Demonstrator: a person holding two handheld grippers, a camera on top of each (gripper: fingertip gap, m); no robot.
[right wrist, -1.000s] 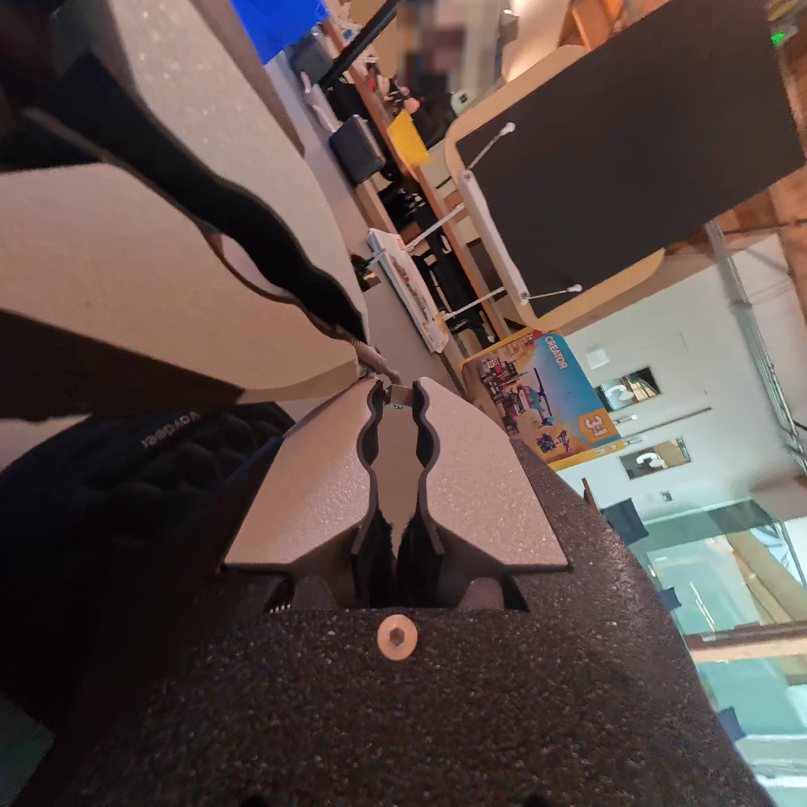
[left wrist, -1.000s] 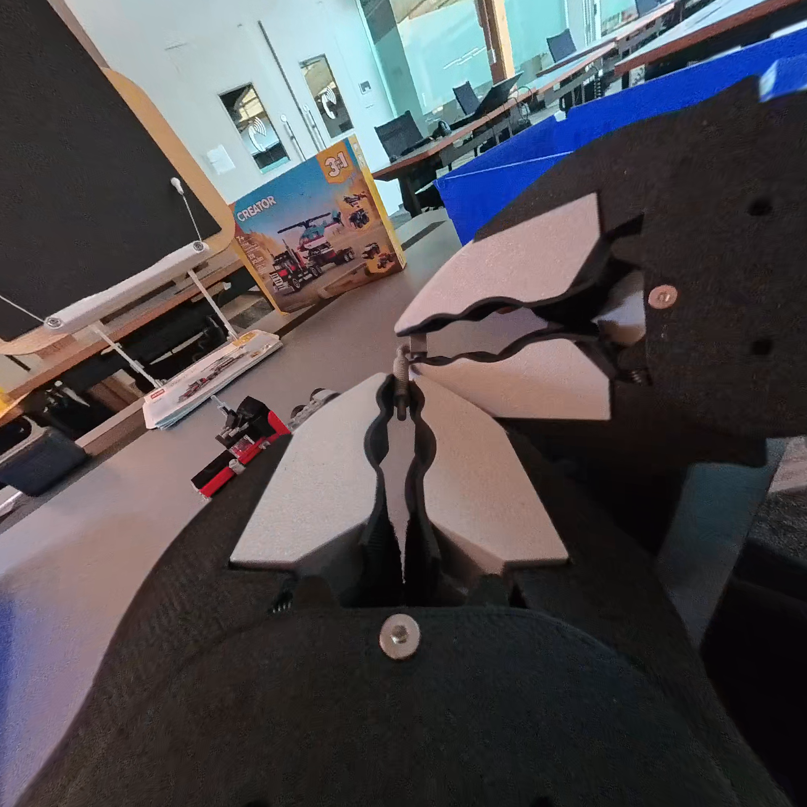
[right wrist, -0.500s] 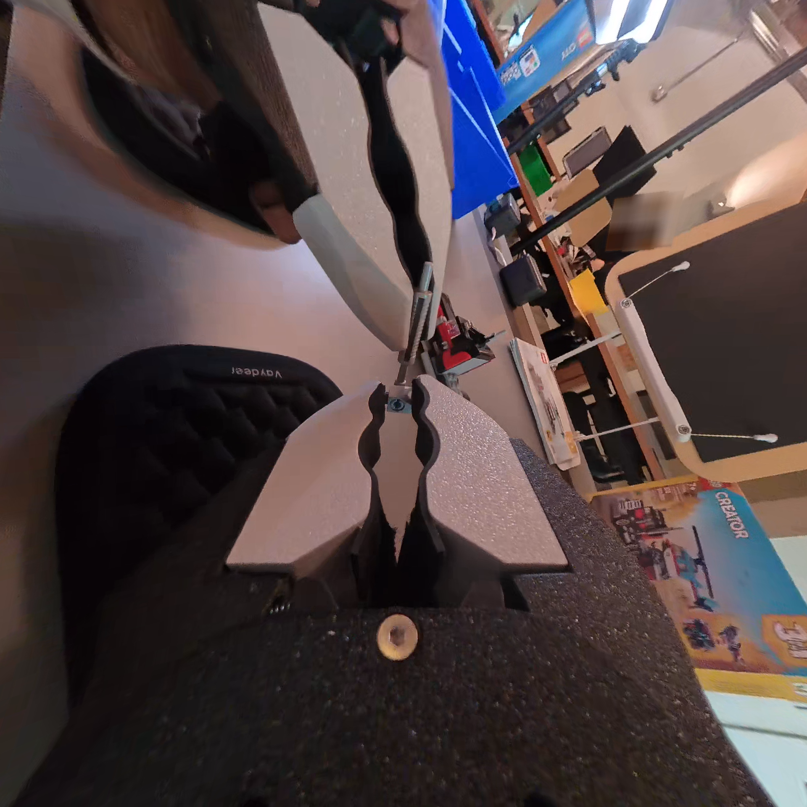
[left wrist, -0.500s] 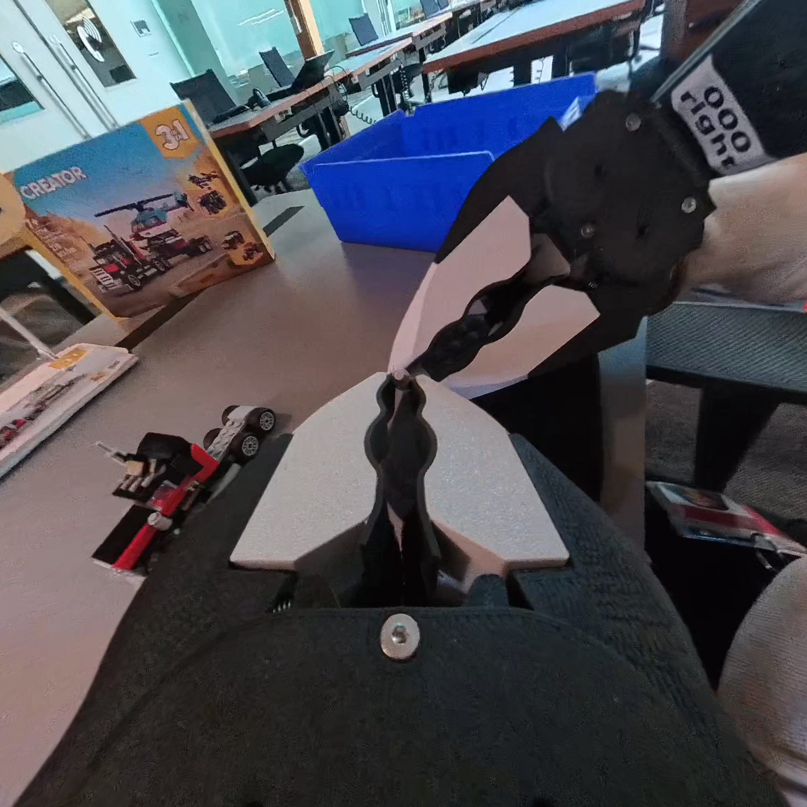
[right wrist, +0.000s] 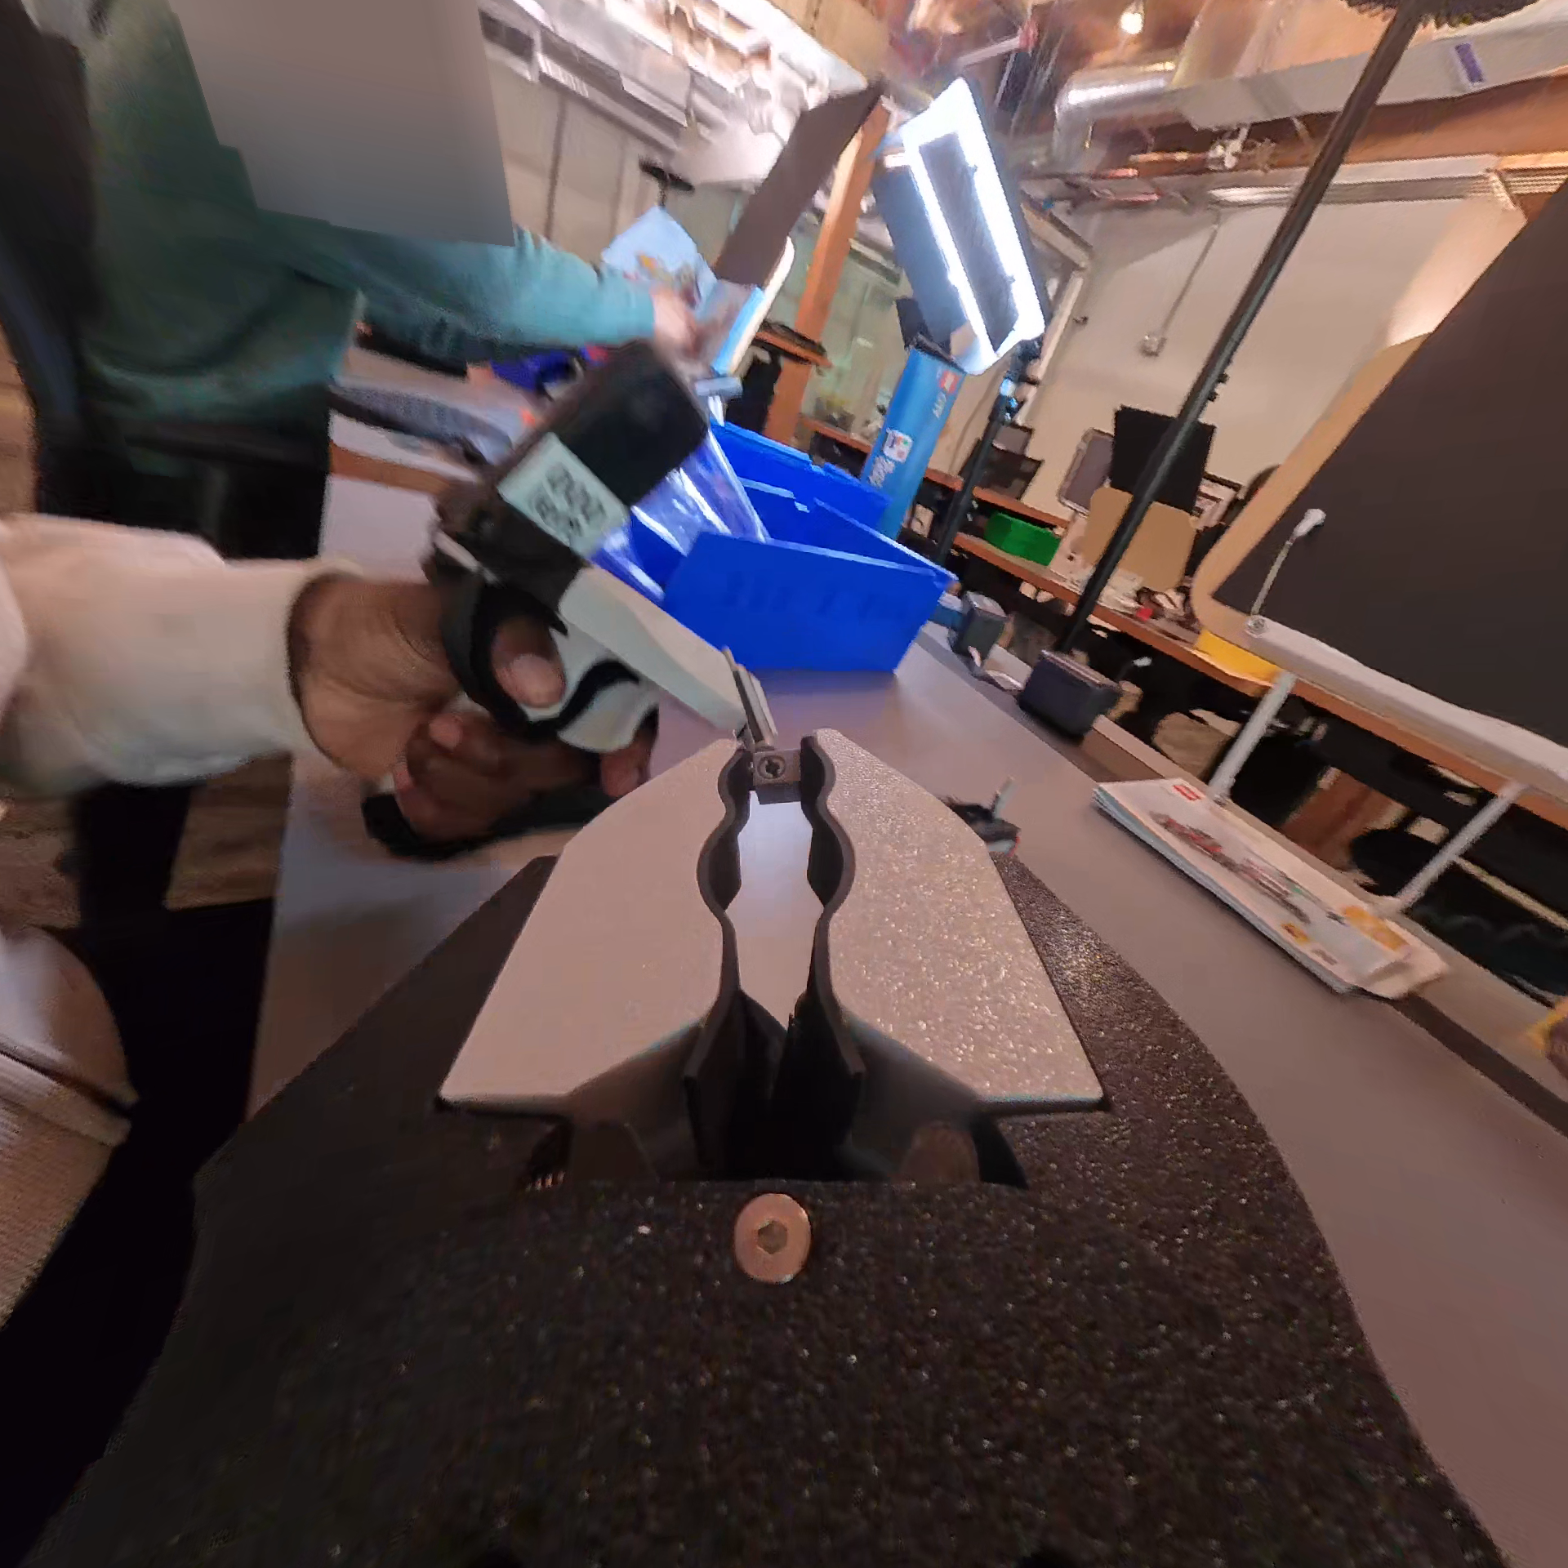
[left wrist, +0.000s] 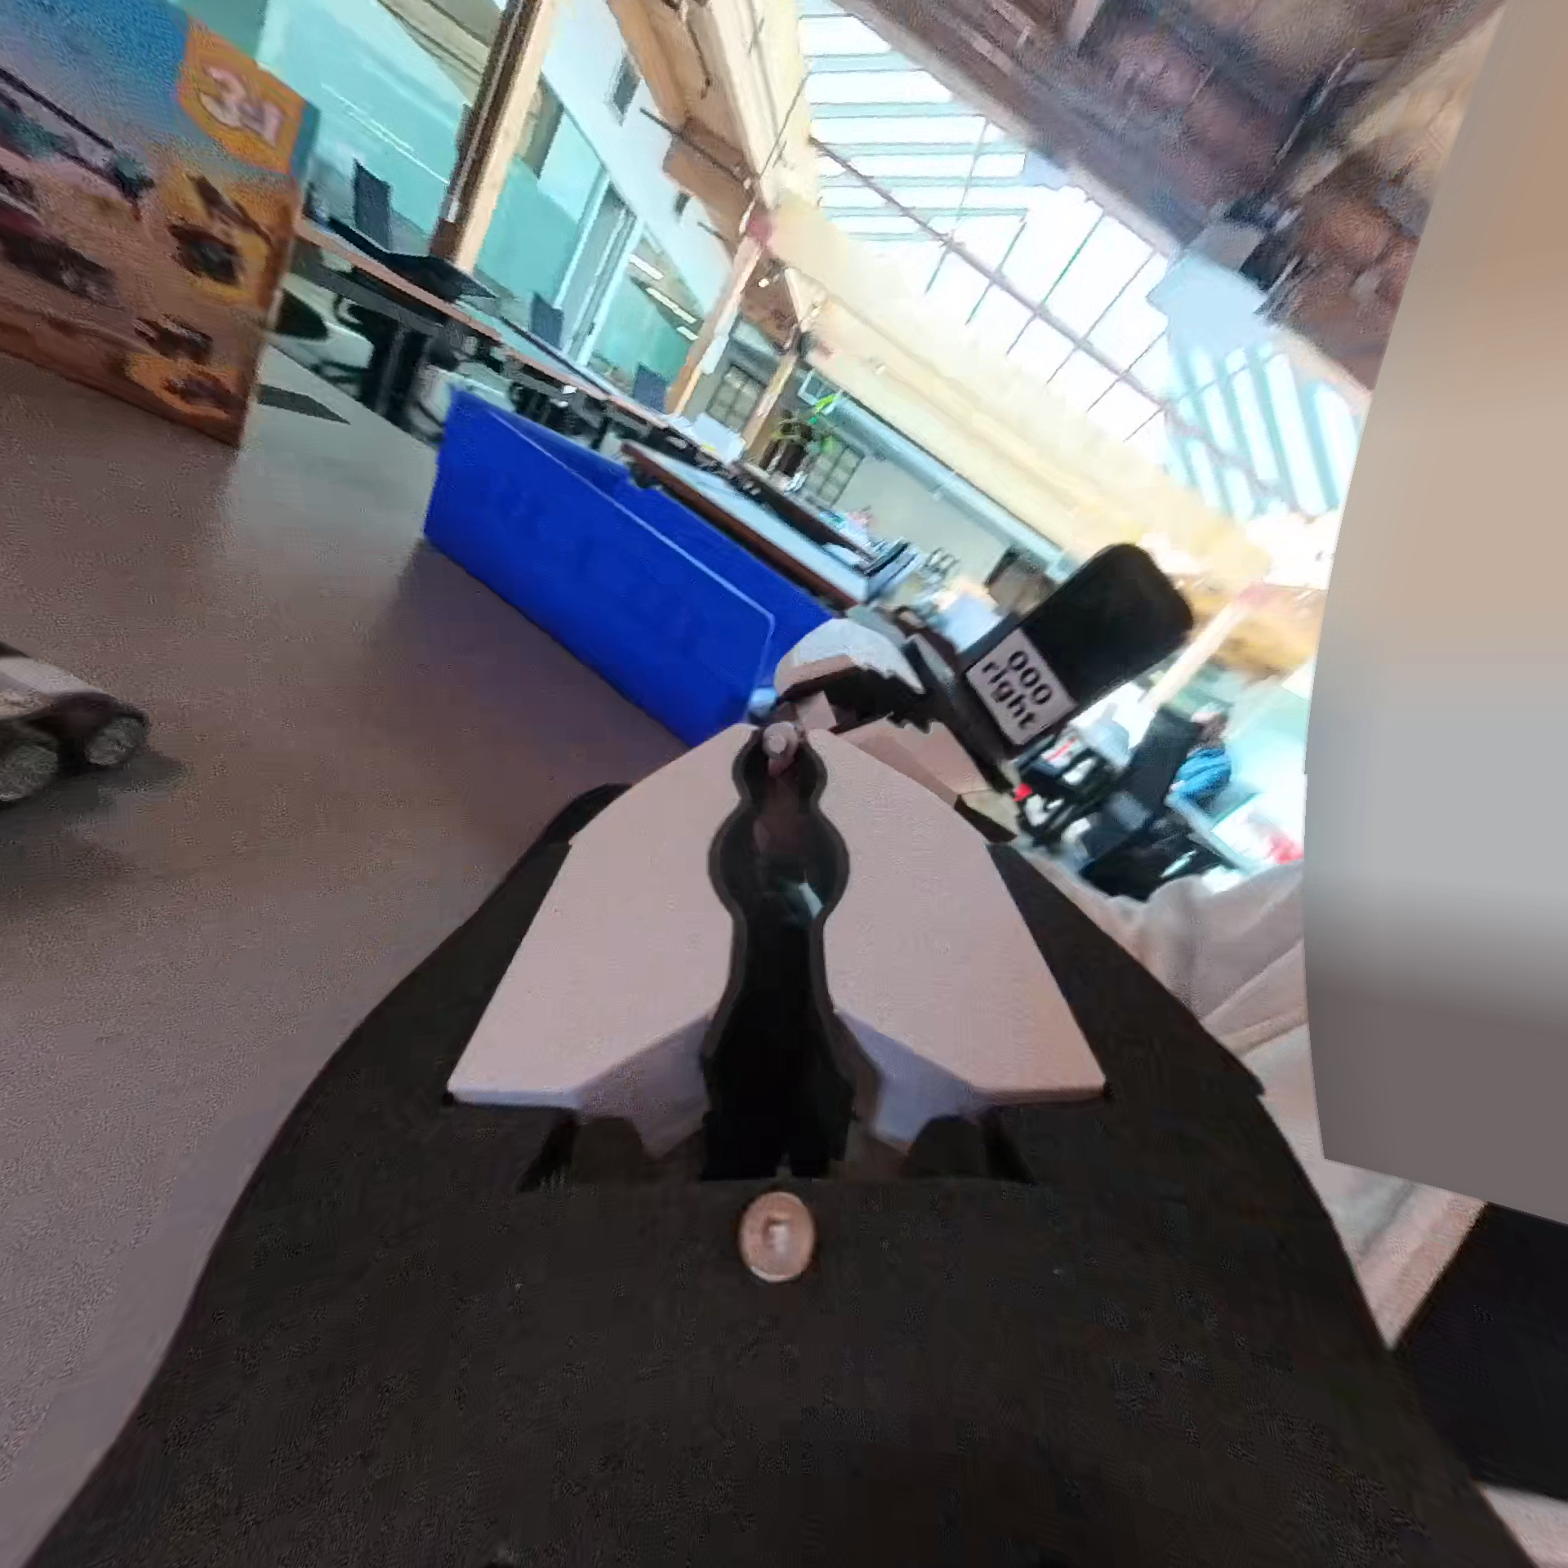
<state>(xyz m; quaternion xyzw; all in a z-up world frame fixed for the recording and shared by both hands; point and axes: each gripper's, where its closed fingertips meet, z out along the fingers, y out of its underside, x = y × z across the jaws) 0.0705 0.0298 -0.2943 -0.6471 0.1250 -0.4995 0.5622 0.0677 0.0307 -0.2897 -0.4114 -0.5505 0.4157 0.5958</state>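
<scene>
small dark grey block with a round hole in its face (right wrist: 770, 770): clamped at the very tips of the right gripper (right wrist: 772, 753). jaws nearly closed, both black pads pressed on its sides. it appeared held clear above the grey table (right wrist: 1103, 848), roughly midway between the table's far end and its right edge. the hole faced back toward the right wrist camera; the block was too squat to give it a long axis.

thin flat grey strip (right wrist: 752, 691): pinched at the tips of the left gripper (left wrist: 776, 747), jaws almost closed on it. its lower end met the block's upper left corner. the long axis ran up and away to the left from the block, steeply tilted. the left wrist view showed it nearly end-on, in line with the fingers.

risks, as judged:
- both holds were at the extreme fingertips, so a sideways push could twist either piece out.
- the strip met the block at an angle and might skid off the corner or jam.
- a dropped piece could bounce off the table.

surroundings: blue plastic bin (right wrist: 806, 611) at the far end; printed booklet (right wrist: 1256, 882) along the right edge; wheeled toy vehicle (left wrist: 51, 730) toward the left edge.
</scene>
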